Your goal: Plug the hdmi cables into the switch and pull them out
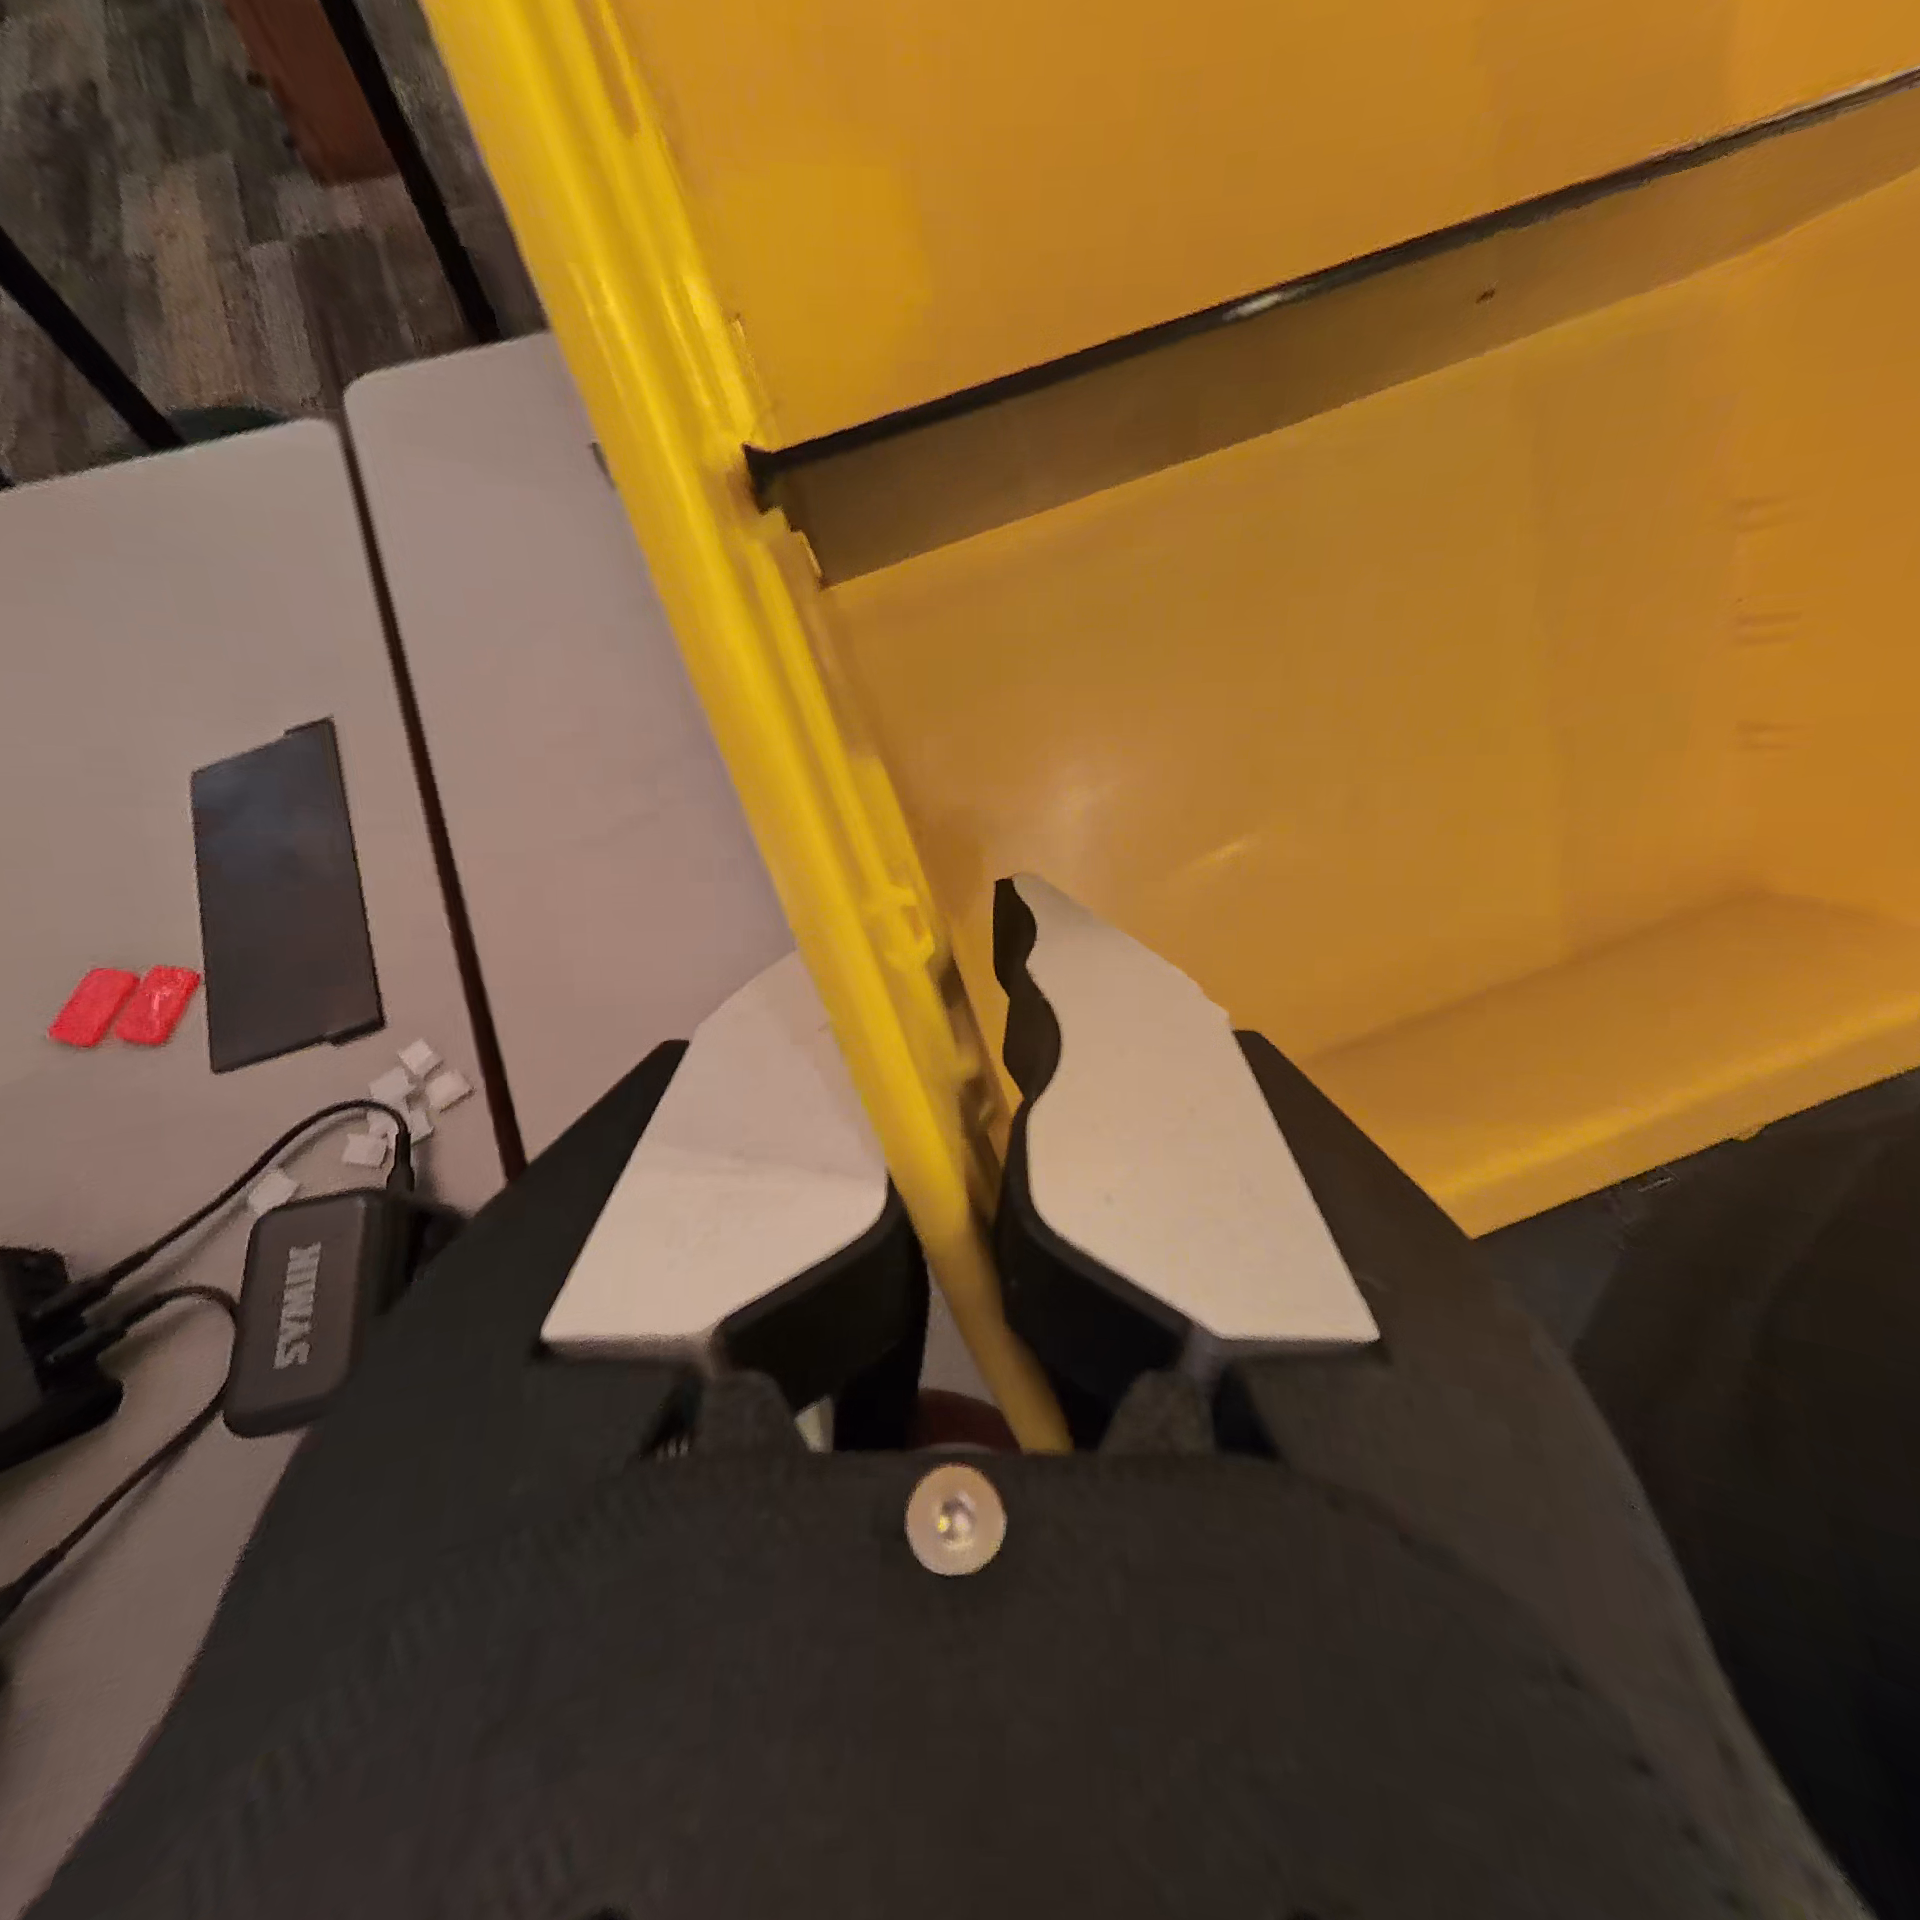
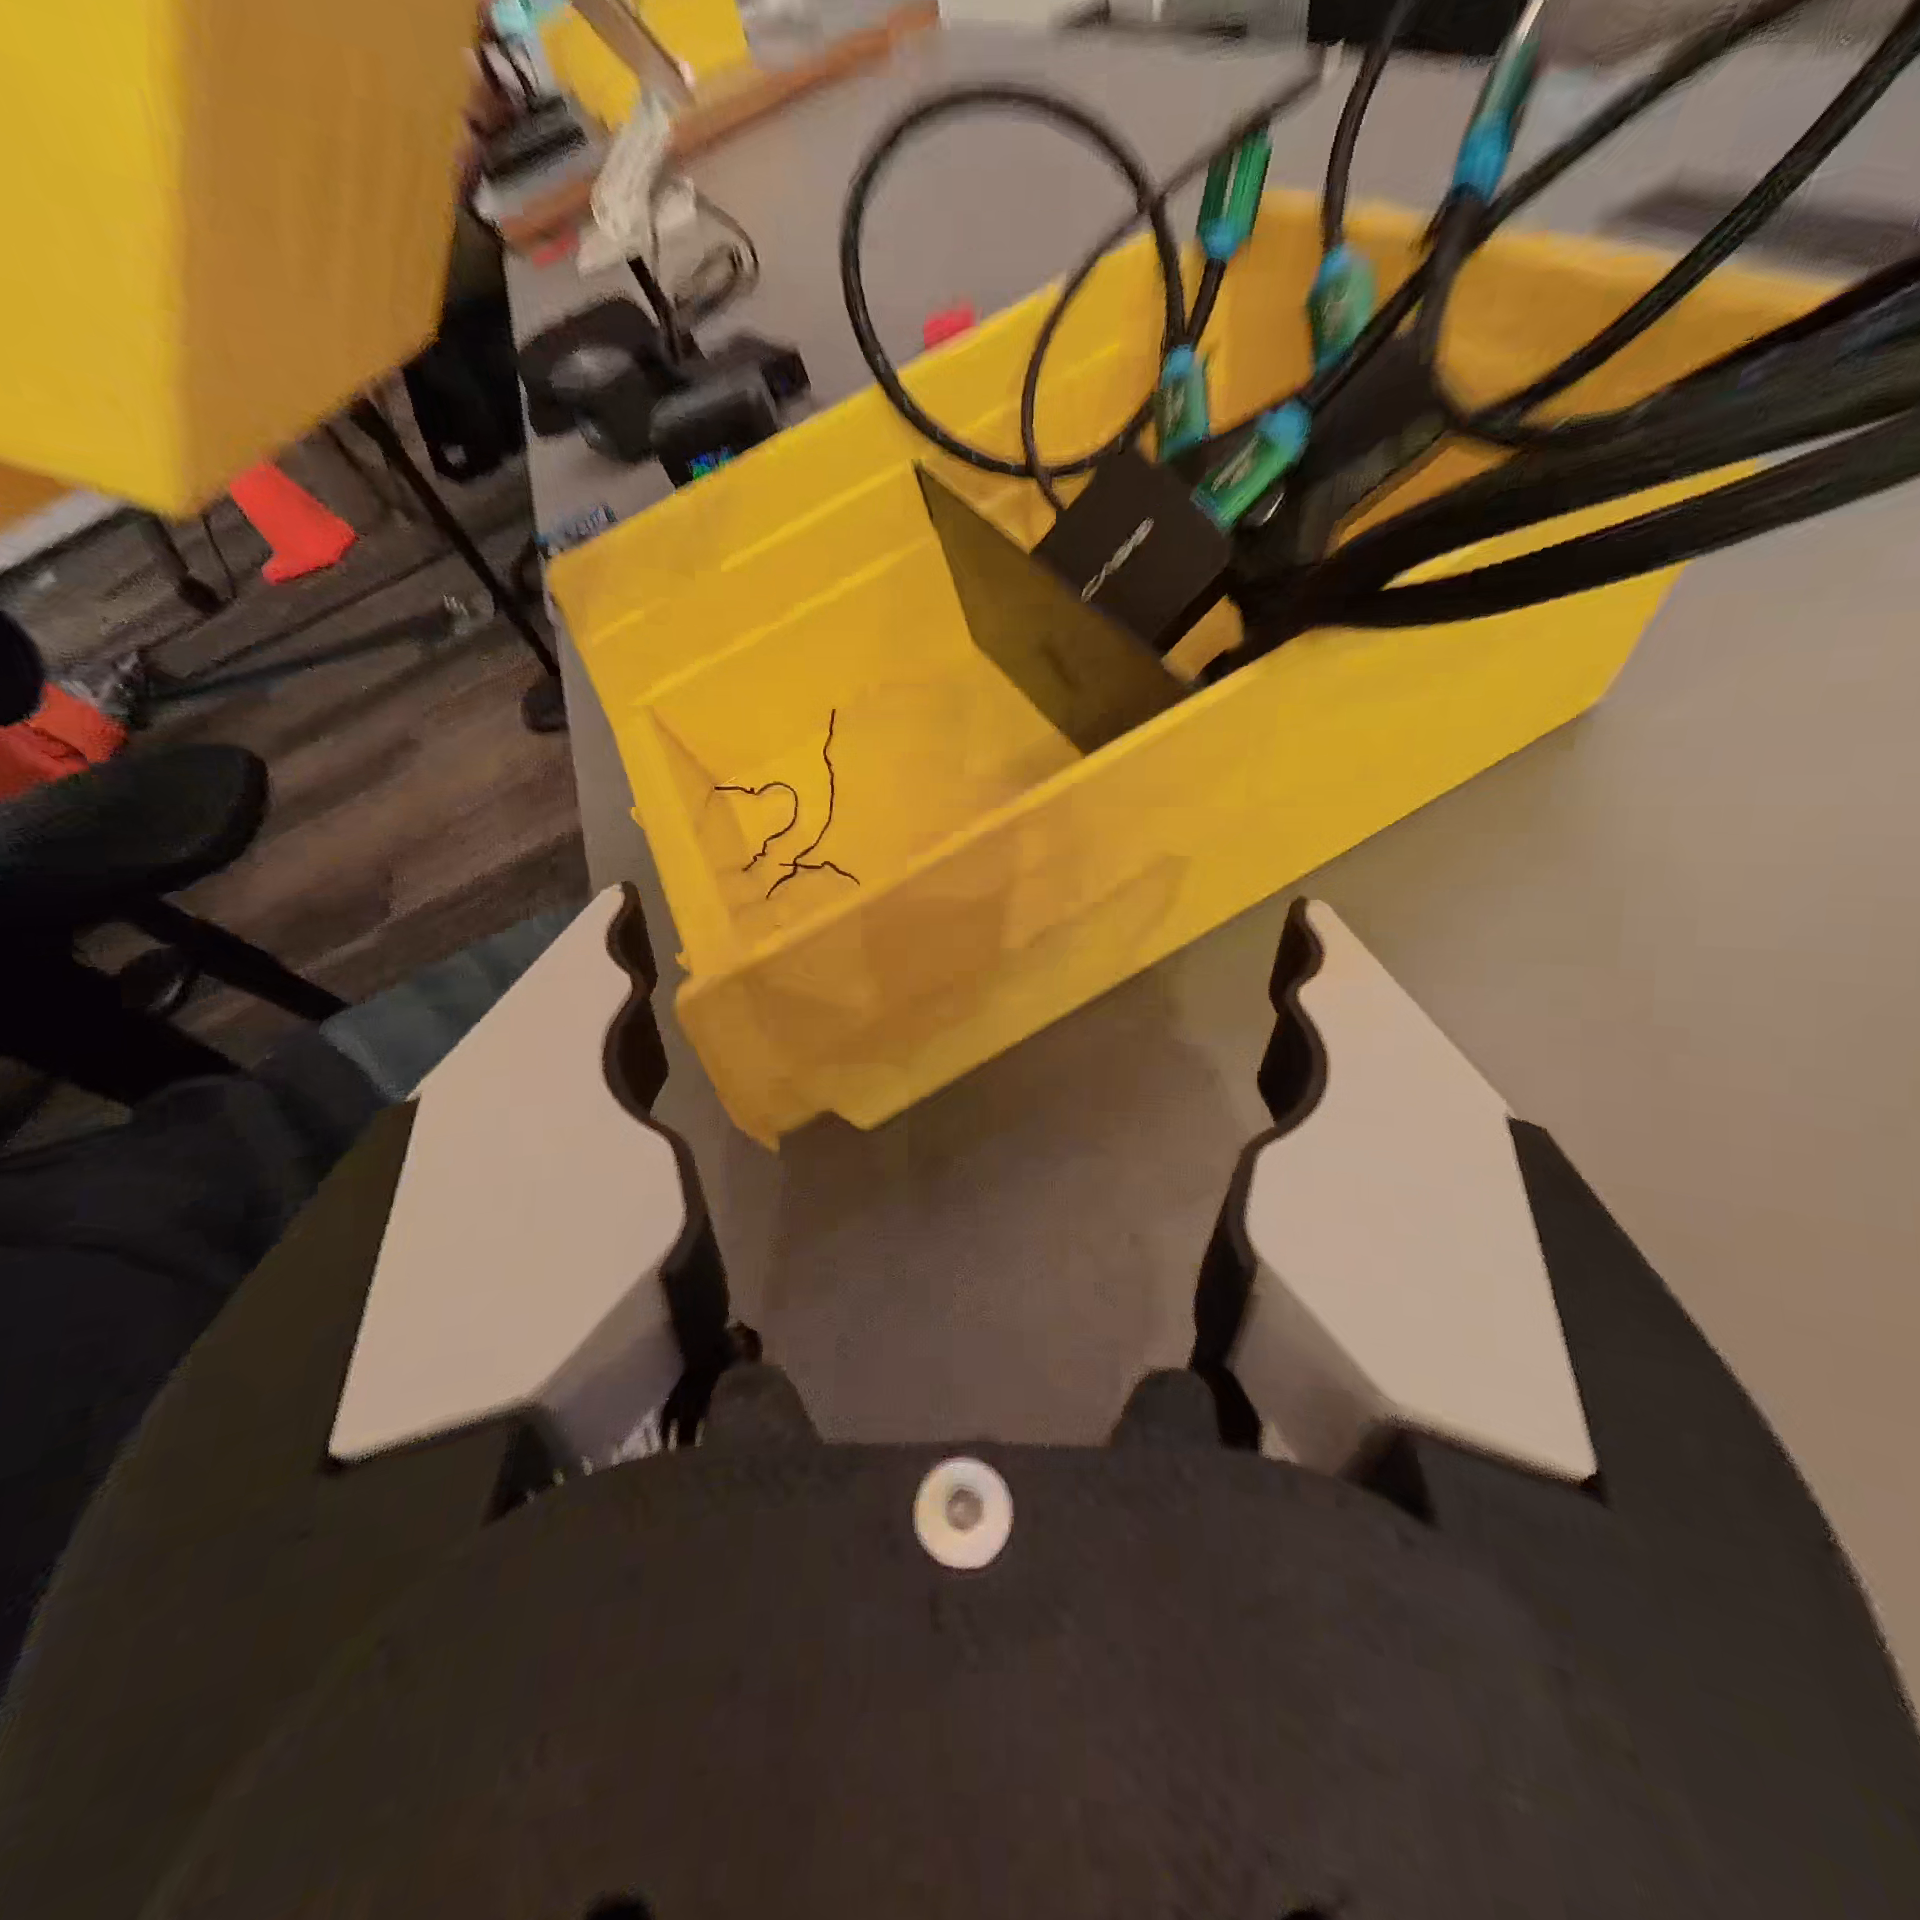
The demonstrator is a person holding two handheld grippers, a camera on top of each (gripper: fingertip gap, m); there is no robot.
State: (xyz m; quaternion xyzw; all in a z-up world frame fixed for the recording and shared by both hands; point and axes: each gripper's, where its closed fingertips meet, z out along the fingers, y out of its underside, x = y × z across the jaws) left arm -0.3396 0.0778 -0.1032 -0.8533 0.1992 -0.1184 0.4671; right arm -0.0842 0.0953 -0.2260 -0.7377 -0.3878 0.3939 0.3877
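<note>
My left gripper (image 1: 961, 1049) clamps a yellow bin's rim (image 1: 727, 644). Only my right gripper (image 2: 961, 1023), released, sees another bin (image 2: 1091, 883) ahead holding the switch (image 2: 1132, 556) and cables (image 2: 1662, 436), on a grey table (image 2: 1662, 987).

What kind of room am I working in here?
Probably a lab or workshop set up for recording, not a home: grey folding tables, yellow parts bins with black dividers holding HDMI cables, and tripod-like stands on a wood-look floor.
</note>
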